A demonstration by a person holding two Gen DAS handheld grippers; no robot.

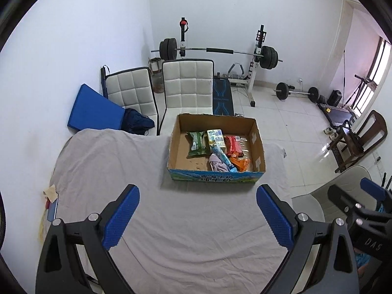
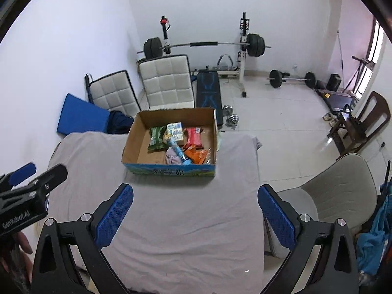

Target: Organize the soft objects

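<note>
Left wrist view: left hand-held gripper (image 1: 198, 218) gapes wide, empty; right hand-held gripper (image 2: 195, 216) likewise. Cardboard box (image 1: 257, 147) at twelve o'clock on the grey-sheeted table (image 1: 122, 166) already holds snack packets (image 1: 197, 143) and a cloth (image 1: 216, 163). Probably finished; withdraw gently. Weight bench (image 1: 221, 95) behind.

Left wrist: above bench (image 1: 171, 220), facing cardboard box (image 1: 215, 175).
Right wrist: likewise, rightward.
Shared: box, weight rack (image 2: 204, 45).
</note>
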